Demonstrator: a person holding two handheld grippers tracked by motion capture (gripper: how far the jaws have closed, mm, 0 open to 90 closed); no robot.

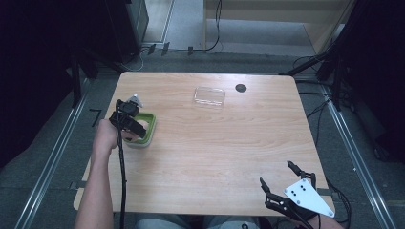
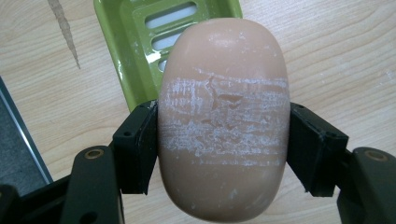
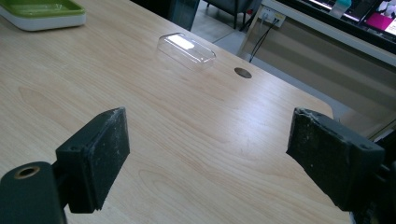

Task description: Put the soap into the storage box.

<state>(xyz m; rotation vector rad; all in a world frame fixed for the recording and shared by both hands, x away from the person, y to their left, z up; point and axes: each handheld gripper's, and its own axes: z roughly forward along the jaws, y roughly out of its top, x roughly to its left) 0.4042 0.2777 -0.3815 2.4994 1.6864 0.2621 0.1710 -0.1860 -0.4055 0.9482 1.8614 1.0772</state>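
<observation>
In the left gripper view, the left gripper (image 2: 223, 144) is clamped on a tan, oval bar of soap (image 2: 223, 116), one black jaw pressed against each long side; a band of whitish scuff marks runs across the bar's middle. Behind the soap, toward 11 o'clock in that view, lies a green soap dish (image 2: 126, 51) with slotted openings in its floor, resting on the wooden table (image 2: 336, 56). From the high view, the left gripper (image 1: 130, 125) sits at about 9 o'clock on the table, held over the green soap dish (image 1: 149, 128), which rests on a white base near the left edge; whether the bar touches the dish cannot be told. A clear plastic lid (image 1: 209, 97) lies well apart from the dish, toward 12 o'clock, with a small dark round hole (image 1: 240, 88) in the tabletop just beside it to the right. The right gripper (image 1: 281, 177) hovers at about 5 o'clock by the near right corner, its jaws wide apart with nothing between them. In the right gripper view, the clear lid (image 3: 187, 50) lies ahead at 12 o'clock.
</observation>
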